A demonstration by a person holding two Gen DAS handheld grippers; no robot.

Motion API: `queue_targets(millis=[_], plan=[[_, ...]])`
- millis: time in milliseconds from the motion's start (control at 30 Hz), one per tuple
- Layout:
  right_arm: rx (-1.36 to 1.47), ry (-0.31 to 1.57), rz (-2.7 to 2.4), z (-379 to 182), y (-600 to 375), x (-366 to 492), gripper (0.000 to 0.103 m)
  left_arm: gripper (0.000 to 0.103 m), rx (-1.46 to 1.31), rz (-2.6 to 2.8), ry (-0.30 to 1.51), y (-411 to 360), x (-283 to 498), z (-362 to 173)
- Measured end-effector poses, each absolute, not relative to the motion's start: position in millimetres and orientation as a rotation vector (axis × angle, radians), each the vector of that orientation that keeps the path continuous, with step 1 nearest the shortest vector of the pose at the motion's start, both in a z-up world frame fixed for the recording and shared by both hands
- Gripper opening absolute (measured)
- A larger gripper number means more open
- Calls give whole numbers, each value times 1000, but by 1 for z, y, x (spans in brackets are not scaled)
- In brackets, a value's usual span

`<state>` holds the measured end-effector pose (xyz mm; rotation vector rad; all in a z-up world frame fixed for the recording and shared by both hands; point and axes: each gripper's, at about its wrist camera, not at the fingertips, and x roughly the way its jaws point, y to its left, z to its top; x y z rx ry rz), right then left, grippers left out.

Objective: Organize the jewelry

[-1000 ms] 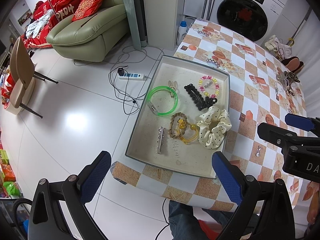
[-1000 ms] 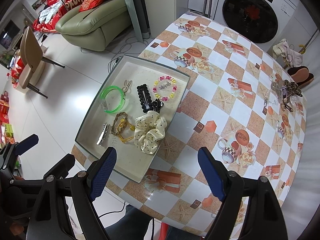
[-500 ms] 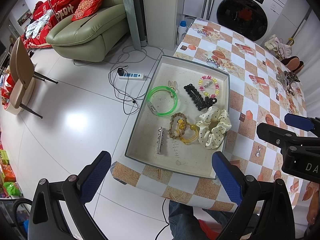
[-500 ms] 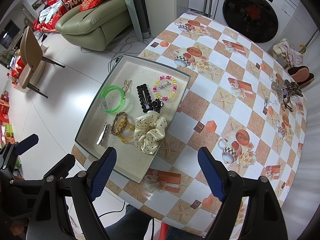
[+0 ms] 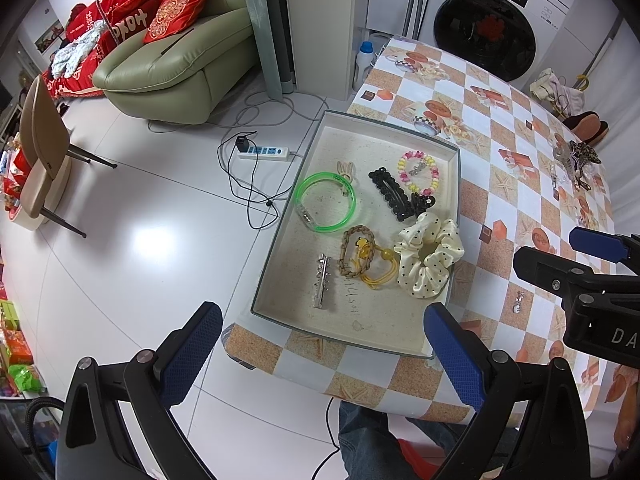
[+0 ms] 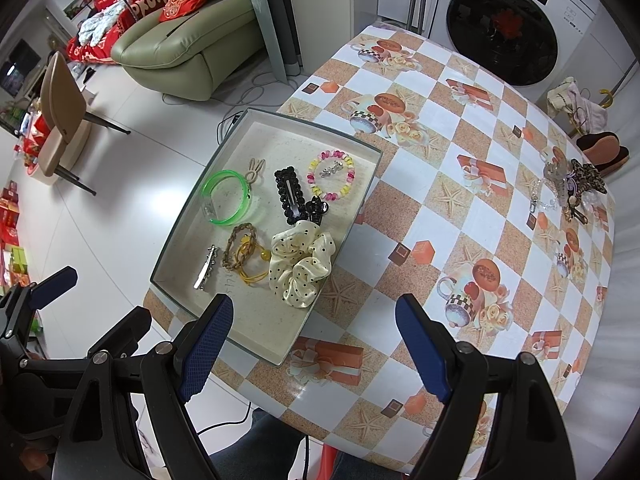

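Note:
A shallow beige tray point(image 5: 280, 256) point(image 6: 188, 236) lies at the table's left edge. In it are a green bangle point(image 5: 326, 202) point(image 6: 228, 198), a black clip point(image 5: 390, 194) point(image 6: 289, 196), a pastel bead bracelet point(image 5: 418, 172) point(image 6: 331, 179), a cream dotted scrunchie point(image 5: 428, 258) point(image 6: 300, 266), a braided band with yellow tie point(image 5: 360, 254) point(image 6: 242, 254) and a silver clip point(image 5: 321, 280) point(image 6: 205, 267). A pile of loose jewelry point(image 5: 572, 162) point(image 6: 568, 188) lies at the table's far right. My left gripper point(image 5: 320, 350) and right gripper point(image 6: 310, 344) are open, empty, above the near edge.
The table point(image 6: 460, 216) has a checked orange and white cloth. A small charm point(image 5: 517, 304) lies on it right of the tray. A green sofa point(image 5: 176, 64), a chair point(image 5: 40, 160), a power strip point(image 5: 264, 153) and a washing machine point(image 6: 504, 28) stand around.

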<state>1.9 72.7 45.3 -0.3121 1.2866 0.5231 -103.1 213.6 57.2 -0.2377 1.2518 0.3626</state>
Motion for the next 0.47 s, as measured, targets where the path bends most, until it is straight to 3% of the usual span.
queue_targets(millis=[467], plan=[[-311, 1289, 524, 44, 72, 0, 85, 103, -236, 380, 1255, 216, -105, 53]])
